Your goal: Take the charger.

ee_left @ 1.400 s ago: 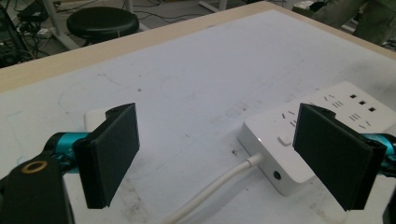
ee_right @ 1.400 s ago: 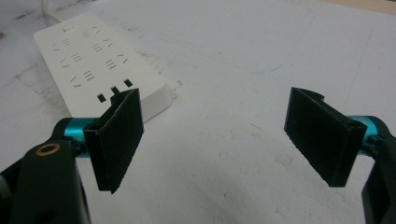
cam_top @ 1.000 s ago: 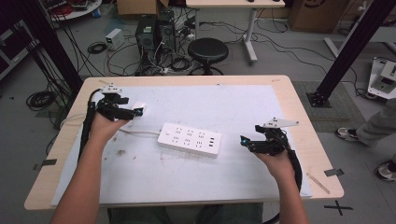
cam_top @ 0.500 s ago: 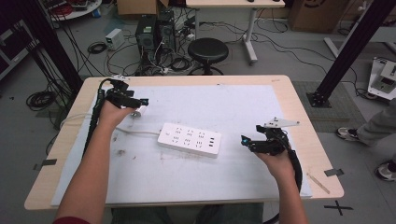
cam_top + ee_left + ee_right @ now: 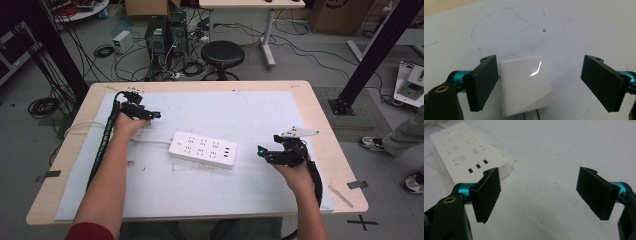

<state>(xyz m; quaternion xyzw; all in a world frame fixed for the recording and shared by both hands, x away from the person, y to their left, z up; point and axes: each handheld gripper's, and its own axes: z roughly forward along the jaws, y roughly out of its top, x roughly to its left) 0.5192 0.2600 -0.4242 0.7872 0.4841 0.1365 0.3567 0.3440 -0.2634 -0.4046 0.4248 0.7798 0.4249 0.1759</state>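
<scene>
Between the earlier frames and this one the left claw [image 5: 152, 115] had travelled from the near-left part of the worktop [image 5: 305, 95] toward its far-left corner, while the right claw [image 5: 262, 151] had hardly shifted. In the left gripper view the left claw [image 5: 540, 82] stood wide open around a glossy white charger plug [image 5: 525, 88] lying on the white mat [image 5: 564, 30], metal prongs pointing back toward the camera; the left-hand pad [image 5: 484, 81] touched or nearly touched the plug's side, and the other pad [image 5: 602, 82] was well apart from it. To grasp well, I judged, the claw should slide sideways until the plug sat midway between the pads, then close squarely on its flat sides rather than its rounded edges, since the shiny shell looked slippery and could twist out. Keeping the prongs free of the pads would help a later insertion. Near the middle of the worktop lay the white power strip [image 5: 202, 149], its cord [image 5: 150, 142] running off to the left. The right claw [image 5: 540, 195], open wide and holding nothing, hovered just beside the strip's end [image 5: 466, 152], well placed to steady it.
</scene>
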